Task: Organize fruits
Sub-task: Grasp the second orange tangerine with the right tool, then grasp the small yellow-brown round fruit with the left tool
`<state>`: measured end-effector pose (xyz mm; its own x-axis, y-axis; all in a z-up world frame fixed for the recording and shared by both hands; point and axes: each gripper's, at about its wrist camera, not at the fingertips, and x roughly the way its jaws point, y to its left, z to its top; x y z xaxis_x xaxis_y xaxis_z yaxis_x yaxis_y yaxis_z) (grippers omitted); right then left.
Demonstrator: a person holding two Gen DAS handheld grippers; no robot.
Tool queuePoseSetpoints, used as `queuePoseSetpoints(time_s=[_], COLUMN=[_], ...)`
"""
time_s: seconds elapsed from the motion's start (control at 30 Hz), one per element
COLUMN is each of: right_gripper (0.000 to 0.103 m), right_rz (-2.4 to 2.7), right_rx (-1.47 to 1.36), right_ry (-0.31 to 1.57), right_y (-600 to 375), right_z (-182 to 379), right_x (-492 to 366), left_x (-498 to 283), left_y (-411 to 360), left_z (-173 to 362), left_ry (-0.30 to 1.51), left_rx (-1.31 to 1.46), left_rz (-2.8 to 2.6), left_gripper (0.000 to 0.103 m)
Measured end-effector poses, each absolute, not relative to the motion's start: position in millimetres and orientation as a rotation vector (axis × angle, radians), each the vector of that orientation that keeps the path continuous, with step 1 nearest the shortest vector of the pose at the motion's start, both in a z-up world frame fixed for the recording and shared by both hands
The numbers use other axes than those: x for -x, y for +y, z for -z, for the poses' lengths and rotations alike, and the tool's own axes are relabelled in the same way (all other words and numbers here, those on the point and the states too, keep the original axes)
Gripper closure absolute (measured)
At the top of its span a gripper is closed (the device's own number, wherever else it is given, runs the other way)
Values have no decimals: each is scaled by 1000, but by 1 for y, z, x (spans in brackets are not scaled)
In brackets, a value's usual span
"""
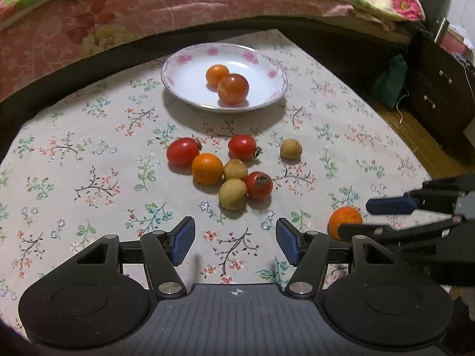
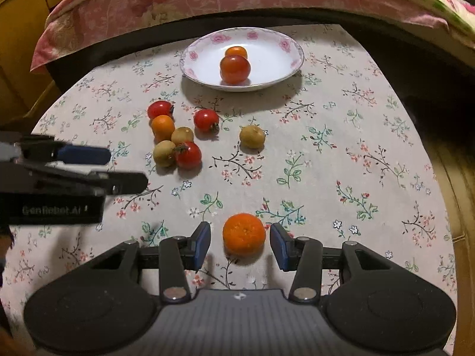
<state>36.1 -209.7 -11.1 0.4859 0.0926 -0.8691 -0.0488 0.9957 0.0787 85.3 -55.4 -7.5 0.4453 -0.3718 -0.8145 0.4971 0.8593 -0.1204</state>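
Over a floral-clothed tabletop [image 1: 74, 163], the left wrist camera shows the left gripper [image 1: 236, 241] hovering with its blue-padded fingers [image 1: 182, 238] spread and empty, short of a loose cluster of red tomatoes [image 1: 182, 151], a small orange [image 1: 207, 168] and yellow-brown fruits [image 1: 232, 193]; beyond, a rose-rimmed plate [image 1: 178, 59] already holds two orange fruits [image 1: 233, 88], and the right gripper [image 1: 354, 219] reaches in from the right beside a lone mandarin [image 1: 344, 221]. From the right wrist camera, that mandarin [image 2: 244, 233] sits on the cloth between the right gripper's [image 2: 240, 241] open fingers [image 2: 202, 241], apart from both pads, well short of the plate [image 2: 294, 59]. The step in hand appears to be picking up this mandarin; the next move likely calls for closing gently on it, lifting, and carrying it to the plate.
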Motion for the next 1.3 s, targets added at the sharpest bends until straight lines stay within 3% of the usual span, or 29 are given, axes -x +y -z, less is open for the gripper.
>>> queuePoseSetpoints(time_s=[0.37,0.57,1.3], right_gripper=[61,66,67], right_rz=[-120,-126,-126], right_rx=[-20,-30,-72], right_ry=[1084,1112,1108], right_y=[-208,-212,-217], right_z=[27,33,33], right_x=[-43,-46,-52], left_x=[-90,-96,-110], left_y=[-57,-64,-73], left_z=[14,16,27], left_ry=[969,962,973], left_rx=[-166,-173,-184], left_rz=[526,532,515], left_gripper=[35,35,34])
